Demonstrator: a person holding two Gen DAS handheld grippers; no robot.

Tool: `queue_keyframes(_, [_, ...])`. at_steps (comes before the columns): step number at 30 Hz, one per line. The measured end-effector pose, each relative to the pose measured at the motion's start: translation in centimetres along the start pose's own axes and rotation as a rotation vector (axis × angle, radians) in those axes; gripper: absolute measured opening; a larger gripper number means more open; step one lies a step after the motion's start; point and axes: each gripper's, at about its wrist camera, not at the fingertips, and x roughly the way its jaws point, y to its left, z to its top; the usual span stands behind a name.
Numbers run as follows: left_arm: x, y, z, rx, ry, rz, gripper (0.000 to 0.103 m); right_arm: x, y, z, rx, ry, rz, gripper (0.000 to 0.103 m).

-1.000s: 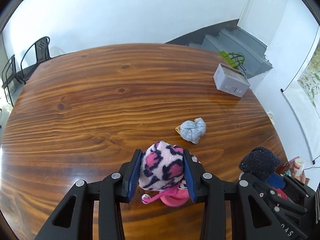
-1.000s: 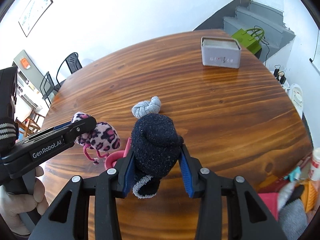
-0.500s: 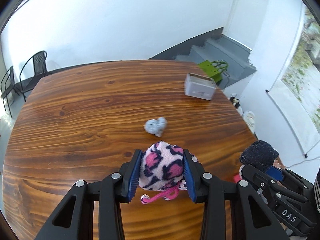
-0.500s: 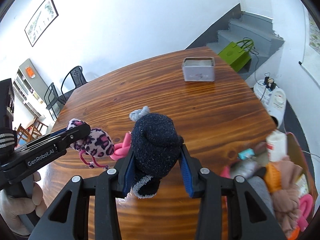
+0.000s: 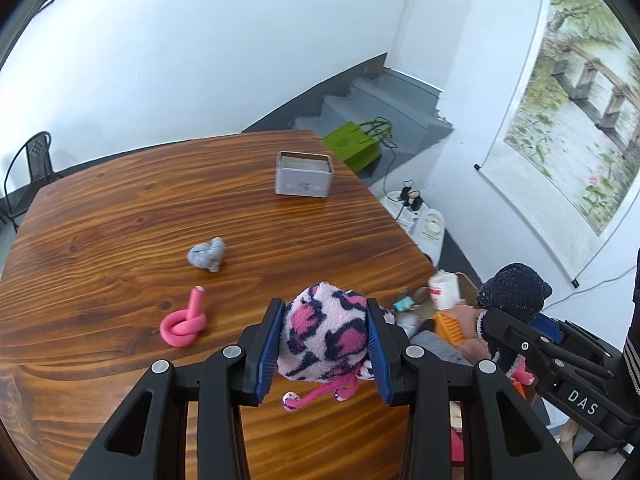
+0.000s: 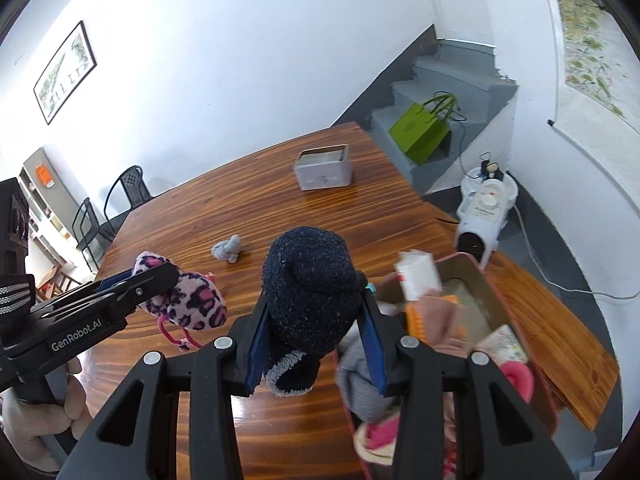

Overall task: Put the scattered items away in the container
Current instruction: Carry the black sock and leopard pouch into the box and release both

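My left gripper [image 5: 326, 346] is shut on a pink leopard-print fleece pouch [image 5: 324, 340] with pink cords, held above the wooden table's near right edge. My right gripper [image 6: 316, 340] is shut on a dark navy rolled sock [image 6: 310, 296], held beside the container [image 6: 508, 308], a pink-rimmed bin on a bench off the table's right side with several soft items in it. In the left wrist view the sock [image 5: 514, 290] and the bin's contents [image 5: 448, 326] show at right. A grey rolled sock [image 5: 207, 255] and a knotted pink foam roller [image 5: 185, 322] lie on the table.
A grey metal tin [image 5: 304, 174] stands far on the table [image 5: 120, 208]. A white appliance [image 6: 486, 208] and a green bag [image 6: 420, 128] sit on the floor by grey stairs. Black chairs [image 6: 120, 196] stand at the far left.
Both grippers have lifted and swung right with their items. The bin has come further into view. The pink roller now lies uncovered on the table.
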Motion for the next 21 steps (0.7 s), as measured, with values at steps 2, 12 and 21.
queue_keyframes(2, [0.0,-1.3,-0.1,0.014,-0.001,-0.015,0.041,-1.0,-1.4,-0.2,0.013,-0.008,-0.021,0.044])
queue_keyframes(12, [-0.1,-6.1,0.6,0.051,0.012,-0.105,0.041,-4.1,-6.0,-1.0,0.061,-0.033,-0.068,0.045])
queue_keyframes(21, [1.7,-10.7,0.9,0.117,0.025,-0.147,0.041,-5.2,-8.9,-2.0,0.089,-0.025,-0.083,0.045])
